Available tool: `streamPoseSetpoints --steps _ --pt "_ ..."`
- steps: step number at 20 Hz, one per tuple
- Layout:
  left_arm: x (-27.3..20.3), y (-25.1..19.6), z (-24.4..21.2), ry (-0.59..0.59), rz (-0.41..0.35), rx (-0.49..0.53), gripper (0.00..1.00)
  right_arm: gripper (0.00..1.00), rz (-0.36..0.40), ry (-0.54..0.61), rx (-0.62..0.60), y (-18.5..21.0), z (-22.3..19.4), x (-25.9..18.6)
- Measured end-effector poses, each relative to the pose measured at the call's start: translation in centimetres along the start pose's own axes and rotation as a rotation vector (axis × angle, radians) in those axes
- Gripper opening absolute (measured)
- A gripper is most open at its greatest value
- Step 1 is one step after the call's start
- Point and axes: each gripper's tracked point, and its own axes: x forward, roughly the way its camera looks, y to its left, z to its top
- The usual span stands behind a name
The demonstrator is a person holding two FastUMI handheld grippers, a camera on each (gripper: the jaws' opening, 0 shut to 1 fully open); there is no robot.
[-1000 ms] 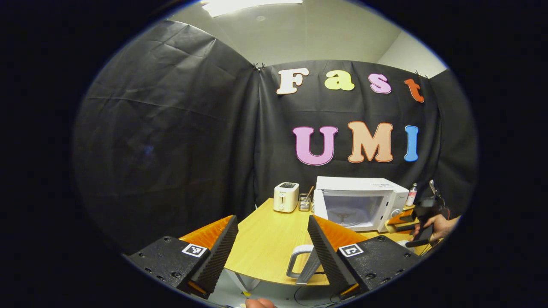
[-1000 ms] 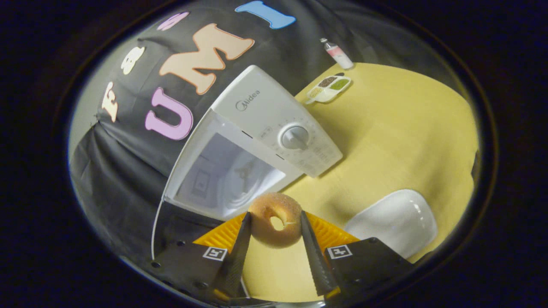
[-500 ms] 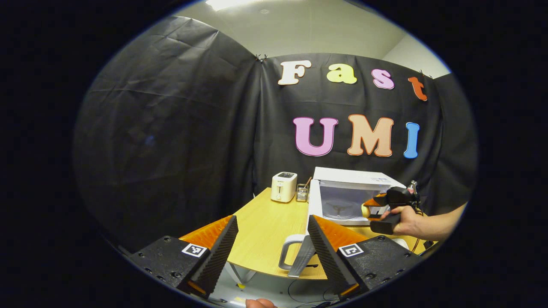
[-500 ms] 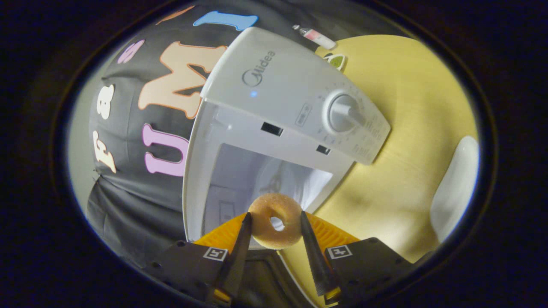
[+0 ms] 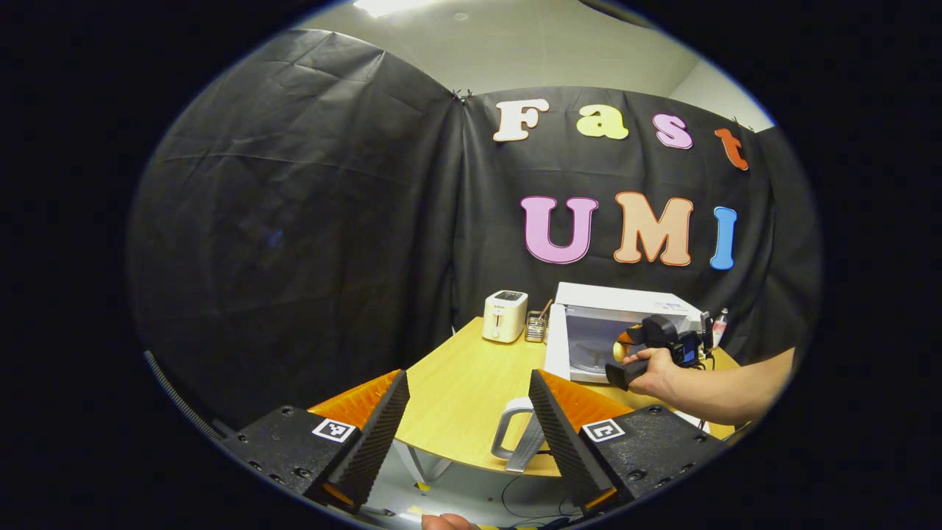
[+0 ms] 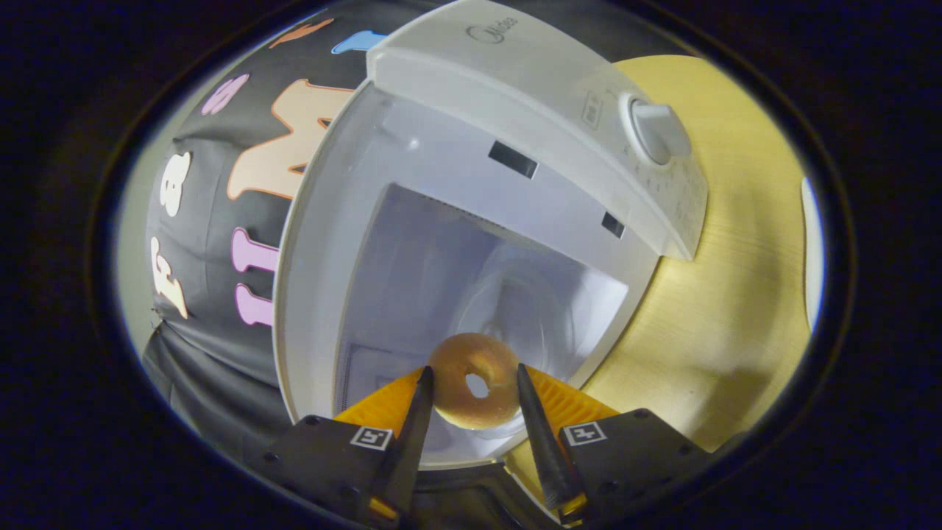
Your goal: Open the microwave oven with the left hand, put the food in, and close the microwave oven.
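Sugar-dusted and tan, the doughnut (image 6: 473, 381) sat clamped between both fingers of the right hand-held gripper (image 6: 471, 412), at the mouth of the open microwave oven (image 6: 515, 132), its glass turntable (image 6: 515, 316) just beyond. The left gripper view added more: the left hand-held gripper (image 5: 469, 412) spread wide and empty before the wooden surface (image 5: 464, 397), a hand (image 5: 651, 372) at the oven, a toaster (image 5: 504, 316) farther back.

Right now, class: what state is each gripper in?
Left gripper: open, holding nothing.
Right gripper: shut on the doughnut, at the open microwave.
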Motion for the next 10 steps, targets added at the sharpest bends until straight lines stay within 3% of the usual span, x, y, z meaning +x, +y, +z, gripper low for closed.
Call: streamPoseSetpoints --steps 1,2,3,4,5,6,8,9,10 --pt "-0.1 -0.1 0.2 -0.004 0.003 0.005 0.94 0.62 -0.011 0.004 -0.022 -0.3 -0.6 0.7" --pt "-0.2 -0.1 0.5 -0.011 0.005 0.007 0.94 0.69 -0.019 0.002 -0.039 -0.4 -0.8 0.9" --pt "-0.1 -0.4 0.7 -0.013 0.005 0.009 0.96 0.63 -0.023 -0.003 -0.05 -0.4 -1.1 1.5" --pt "-0.2 -0.6 0.8 -0.013 0.003 0.01 0.96 0.71 -0.028 -0.01 -0.062 -0.4 -1.3 1.9" --pt "-0.2 -0.9 0.8 -0.012 0.001 0.012 0.96 0.71 -0.035 -0.017 -0.075 -0.5 -1.3 1.9" --pt "-0.2 -1.0 0.8 -0.013 -0.003 0.013 0.96 0.64 -0.035 -0.023 -0.083 -0.5 -1.3 2.2" --pt "-0.4 -1.4 0.6 -0.012 -0.01 0.012 0.96 0.64 -0.044 -0.016 -0.087 -0.5 -1.4 2.5" --pt "-0.4 -1.6 0.5 -0.008 -0.013 0.007 0.96 0.72 -0.055 -0.026 -0.094 -0.7 -1.1 2.8" --pt "-0.3 -1.6 0.3 -0.003 -0.014 0.0 0.94 0.72 -0.07 -0.031 -0.107 -1.0 -1.0 2.8"
